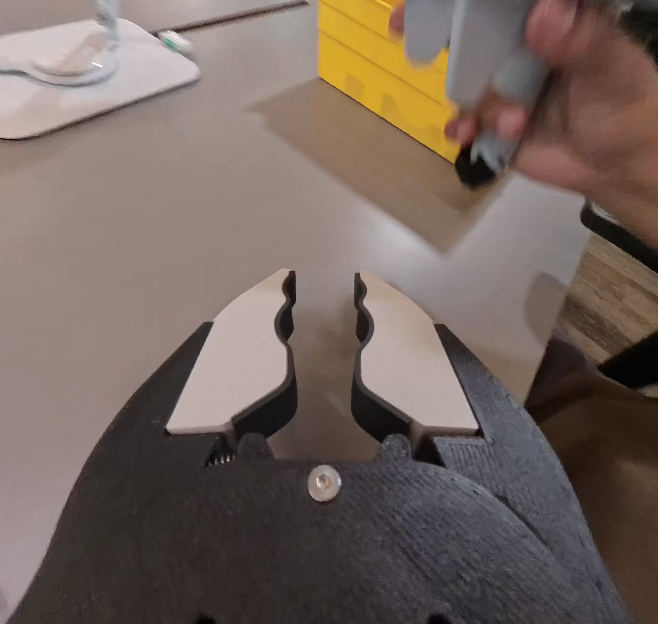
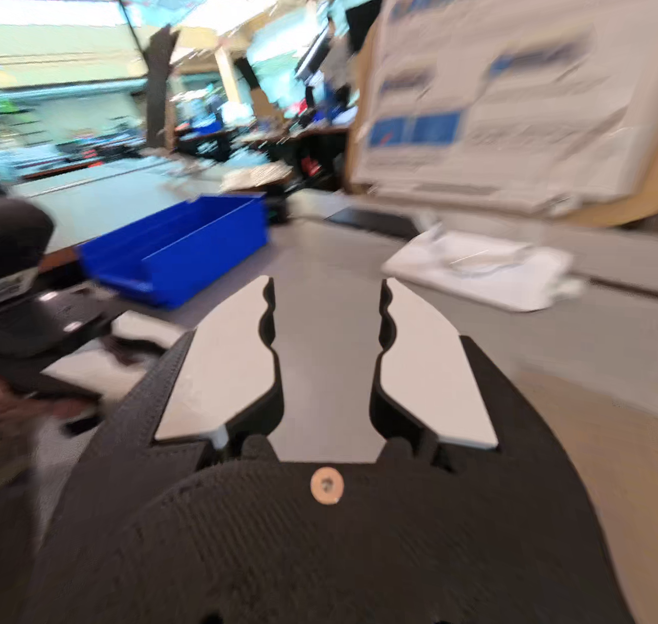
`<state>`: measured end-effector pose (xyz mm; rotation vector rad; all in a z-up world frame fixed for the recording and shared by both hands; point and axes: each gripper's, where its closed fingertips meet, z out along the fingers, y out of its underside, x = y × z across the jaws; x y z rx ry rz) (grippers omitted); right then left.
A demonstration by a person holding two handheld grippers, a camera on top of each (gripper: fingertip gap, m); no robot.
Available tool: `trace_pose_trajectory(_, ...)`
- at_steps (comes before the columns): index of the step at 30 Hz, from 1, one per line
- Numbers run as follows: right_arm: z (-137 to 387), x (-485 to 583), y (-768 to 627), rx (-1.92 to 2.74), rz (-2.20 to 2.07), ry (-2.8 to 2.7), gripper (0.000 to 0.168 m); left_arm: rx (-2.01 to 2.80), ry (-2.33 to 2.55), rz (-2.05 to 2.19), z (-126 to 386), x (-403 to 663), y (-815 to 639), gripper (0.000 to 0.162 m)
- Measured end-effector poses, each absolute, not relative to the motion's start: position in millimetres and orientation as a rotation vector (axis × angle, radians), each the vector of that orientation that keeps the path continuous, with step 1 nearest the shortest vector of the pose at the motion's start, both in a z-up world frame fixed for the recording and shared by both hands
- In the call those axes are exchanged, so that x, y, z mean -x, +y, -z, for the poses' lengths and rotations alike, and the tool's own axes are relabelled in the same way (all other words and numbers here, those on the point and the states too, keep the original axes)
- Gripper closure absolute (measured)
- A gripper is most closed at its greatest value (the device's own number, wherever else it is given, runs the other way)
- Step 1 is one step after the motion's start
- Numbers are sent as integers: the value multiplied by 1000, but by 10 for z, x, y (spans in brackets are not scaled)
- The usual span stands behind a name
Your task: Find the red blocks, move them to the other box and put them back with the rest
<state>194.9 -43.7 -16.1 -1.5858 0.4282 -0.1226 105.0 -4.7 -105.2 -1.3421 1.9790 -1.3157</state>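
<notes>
Two boxes show, one per view, and no red blocks can be made out in either. In the left wrist view the yellow box (image 1: 377,62) stands on the grey table (image 1: 149,215) at about 1 o'clock from the left gripper (image 1: 324,276); its top edge is cut off by the frame and its right part is hidden behind the right gripper (image 1: 441,12), so what it holds cannot be told. In the right wrist view the blue box (image 2: 199,247) sits at 10 o'clock, near the table's (image 2: 331,257) far edge, its inside hidden by its walls.

The left gripper hovers low over the bare table, fingers (image 1: 249,343) released with a clear gap and nothing between them. The right gripper (image 2: 327,282) points level across the table, fingers (image 2: 228,357) likewise spread apart and empty. The person's hand (image 1: 584,108), badly blurred, wraps that gripper's handle at 2 o'clock in the left view.

A white stand base (image 1: 82,83) lies at 10 o'clock in the left view. The room beyond the table is smeared by blur.
</notes>
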Motion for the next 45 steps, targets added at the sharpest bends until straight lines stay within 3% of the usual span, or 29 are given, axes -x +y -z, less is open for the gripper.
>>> trace_pose_trajectory(5, 403, -1589, 46, 1716, 35, 270, 117, 1355, 1599, 1173, 689, -1246, 907, 128)
trace_pose_trajectory(13, 605, -1533, 183, 1816, 8, 171, 123, 1588, 1022, 1115, -381, -906, 3073, 128)
trace_pose_trajectory(16, 633, -1520, 236, 1833, 4, 146, 123, 1771, 942, 1000, -213, -835, 3818, 127)
trace_pose_trajectory(20, 739, -1521, 254, 1891, 44, 117, 124, 2121, 984, 933, 621, -949, 4152, 117)
trace_pose_trajectory(26, 812, -1540, 187, 1931, 96, 126, 126, 2158, 1258, 418, 1250, -994, 4260, 119)
trace_pose_trajectory(31, 761, -1629, -32, 1915, 214, 182, 135, 2180, 1341, 124, 1568, -992, 4437, 139)
trace_pose_trajectory(32, 760, -1632, -87, 1914, 226, 196, 135, 2161, 1341, 129, 1567, -1030, 4453, 152)
trace_pose_trajectory(39, 696, -1691, -377, 1887, 329, 265, 136, 2218, 1385, 218, 1528, -1076, 4468, 158)
trace_pose_trajectory(45, 718, -1695, -409, 1896, 346, 264, 136, 2180, 1243, 437, 1117, -1093, 4560, 158)
